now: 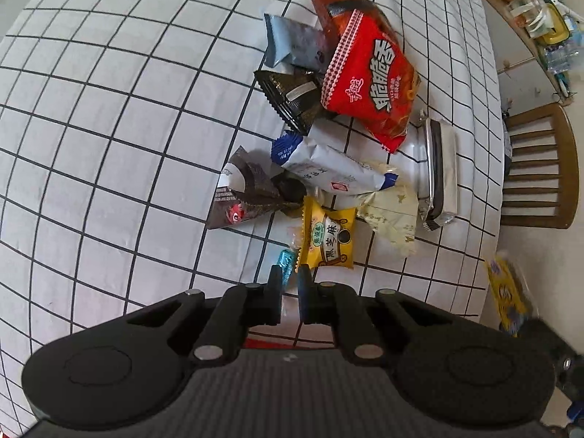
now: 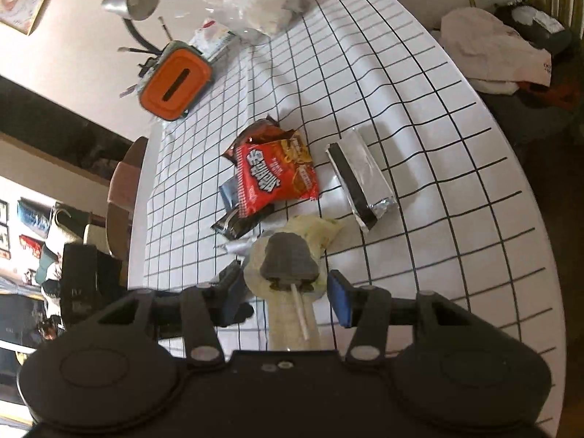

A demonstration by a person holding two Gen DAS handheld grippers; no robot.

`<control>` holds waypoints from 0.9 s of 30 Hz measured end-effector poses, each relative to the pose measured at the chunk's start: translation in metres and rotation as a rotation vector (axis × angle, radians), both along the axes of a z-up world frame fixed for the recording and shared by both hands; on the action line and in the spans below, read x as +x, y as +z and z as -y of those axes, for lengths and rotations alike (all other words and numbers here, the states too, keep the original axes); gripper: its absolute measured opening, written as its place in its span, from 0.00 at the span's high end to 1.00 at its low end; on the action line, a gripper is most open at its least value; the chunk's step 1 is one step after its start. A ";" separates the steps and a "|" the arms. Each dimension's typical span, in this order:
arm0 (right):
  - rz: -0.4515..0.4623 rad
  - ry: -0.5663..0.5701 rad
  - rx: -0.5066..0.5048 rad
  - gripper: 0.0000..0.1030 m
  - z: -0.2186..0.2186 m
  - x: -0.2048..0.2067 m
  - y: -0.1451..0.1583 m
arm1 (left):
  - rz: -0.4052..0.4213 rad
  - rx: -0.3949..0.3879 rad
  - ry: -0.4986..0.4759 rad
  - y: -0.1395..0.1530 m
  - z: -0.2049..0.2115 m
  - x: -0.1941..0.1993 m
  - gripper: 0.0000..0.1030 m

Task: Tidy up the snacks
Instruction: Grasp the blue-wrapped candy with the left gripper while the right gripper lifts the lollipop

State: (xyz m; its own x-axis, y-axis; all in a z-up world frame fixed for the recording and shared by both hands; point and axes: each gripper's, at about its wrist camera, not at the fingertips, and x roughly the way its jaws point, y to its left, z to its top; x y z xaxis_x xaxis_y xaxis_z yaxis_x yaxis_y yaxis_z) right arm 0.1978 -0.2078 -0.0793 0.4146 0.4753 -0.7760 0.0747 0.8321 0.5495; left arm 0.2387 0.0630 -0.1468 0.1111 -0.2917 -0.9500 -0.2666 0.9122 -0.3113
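1. Left gripper (image 1: 291, 278): jaws closed, empty, above the gridded tablecloth (image 1: 109, 127), beside the yellow snack packet (image 1: 328, 237) at the snack pile's near end.
2. Right gripper (image 2: 286, 292): jaws part-open around a clear-wrapped dark lollipop (image 2: 288, 261); pad contact unclear.
3. Foil-wrapped pack (image 2: 361, 179): on the cloth, right of the red bag (image 2: 273, 179).

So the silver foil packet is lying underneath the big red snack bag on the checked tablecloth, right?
Not quite. The silver foil packet lies apart from the big red snack bag, beside it on the checked tablecloth, with bare cloth between them. The right wrist view shows this clearly.
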 end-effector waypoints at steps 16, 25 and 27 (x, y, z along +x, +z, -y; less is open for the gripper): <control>0.015 0.003 0.013 0.52 0.017 -0.033 -0.001 | -0.125 0.212 -0.243 -0.036 0.053 0.028 0.81; 0.012 0.019 0.011 0.52 0.016 -0.030 -0.008 | -0.117 0.247 -0.305 -0.044 0.071 0.039 0.83; 0.014 0.024 0.009 0.52 0.015 -0.029 -0.008 | -0.100 0.253 -0.301 -0.044 0.072 0.040 0.88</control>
